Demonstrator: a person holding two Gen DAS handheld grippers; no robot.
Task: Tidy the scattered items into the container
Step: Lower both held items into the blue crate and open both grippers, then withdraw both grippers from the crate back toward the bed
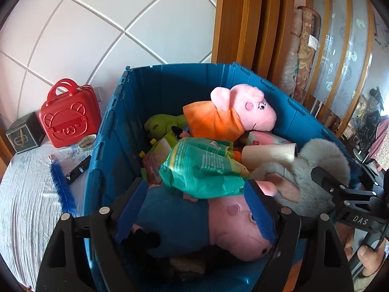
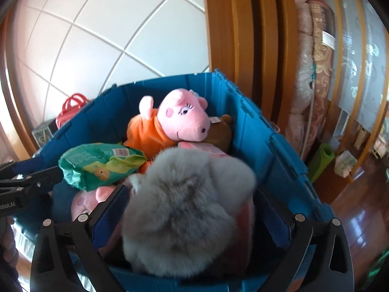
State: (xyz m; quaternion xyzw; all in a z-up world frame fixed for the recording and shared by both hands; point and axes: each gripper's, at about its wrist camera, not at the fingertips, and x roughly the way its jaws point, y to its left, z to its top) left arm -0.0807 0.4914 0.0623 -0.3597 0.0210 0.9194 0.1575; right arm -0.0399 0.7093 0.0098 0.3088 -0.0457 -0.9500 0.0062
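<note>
The blue crate holds a pig plush in orange, a green packet, a green toy and a cream tube. My left gripper is open over the crate's near end. A pig plush in blue lies between its fingers, and I see no squeeze on it. My right gripper is open wide around a grey furry plush, with a gap on its right side. The plush rests on the pile.
On the white ribbed sheet left of the crate are a red toy case, a dark box, a small tin, a blue feather and a black bar. Rolled rugs and a green mat stand right.
</note>
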